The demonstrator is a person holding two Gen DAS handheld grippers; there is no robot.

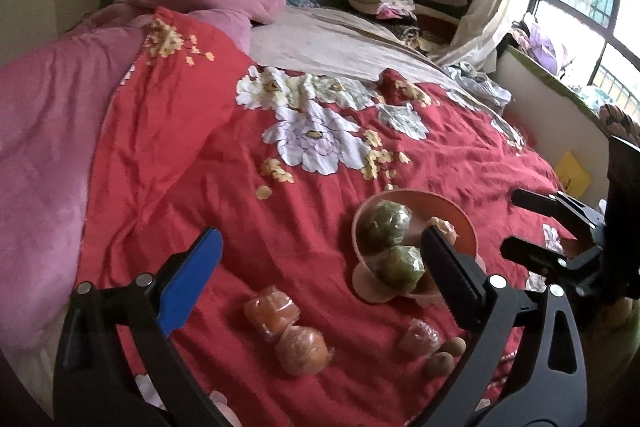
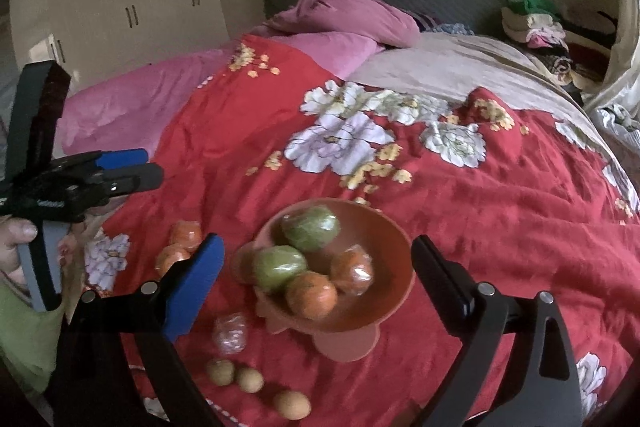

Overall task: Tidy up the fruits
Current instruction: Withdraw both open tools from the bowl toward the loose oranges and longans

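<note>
I am working over a bed (image 2: pixel 500 195) covered by a red flowered quilt, soft and wrinkled, so nothing on it sits on firm ground. Near my end stands the pink bowl (image 2: pixel 394 247) on its scalloped foot, and it looks tipped toward me on the bedding. Inside I count two wrapped green fruits (image 2: pixel 310 223) and two wrapped oranges (image 2: pixel 312 295), the nearest orange lying close to the low rim.

My left gripper (image 1: pixel 320 259) hangs above the quilt with its jaws wide apart and nothing between them. My right gripper (image 2: pixel 316 263) hovers over the bowl, jaws likewise spread and empty.

Still loose on the quilt are two wrapped oranges (image 1: pixel 286 327) lying touching each other left of the bowl, a small wrapped fruit (image 2: pixel 230 333) just beside the foot, and three little brown round fruits (image 2: pixel 256 383) nearest me.

My worry is the bowl: I judge that any press on the mattress near its foot, or a knock on its rim, could tilt it further and roll the front orange out. The plastic wrapping looks slippery, so a loose pinch could squirt a fruit sideways. The brown ones are small and could roll into a fold.
</note>
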